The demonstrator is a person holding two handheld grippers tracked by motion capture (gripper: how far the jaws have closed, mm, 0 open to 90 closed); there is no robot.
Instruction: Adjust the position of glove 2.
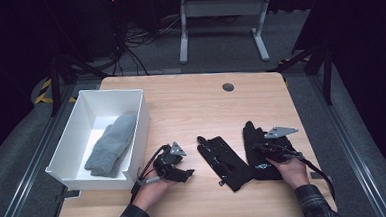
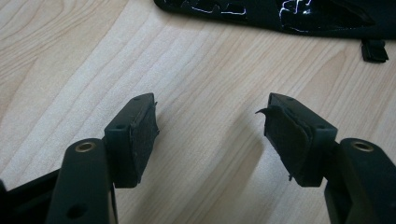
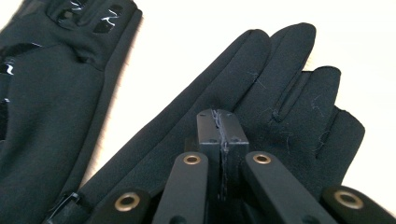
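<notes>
Two black gloves lie side by side on the wooden table (image 1: pixel 191 103). The right glove (image 1: pixel 251 135) (image 3: pixel 289 79) is flat with its fingers pointing away from me. My right gripper (image 1: pixel 259 146) (image 3: pixel 220 122) rests on its palm, jaws pressed together, with a thin pinch of the fabric at the tips. The left glove (image 1: pixel 225 163) (image 3: pixel 42 98) (image 2: pixel 280 14) has glossy markings. My left gripper (image 1: pixel 187 175) (image 2: pixel 210 112) stands open just left of it over bare wood, nothing between its pads.
A white bin (image 1: pixel 142 122) stands at the table's left side with a grey knitted piece (image 1: pixel 111 144) inside. A small black tab (image 2: pixel 374 50) lies beside the left glove. A round cable hole (image 1: pixel 228 87) sits near the far edge.
</notes>
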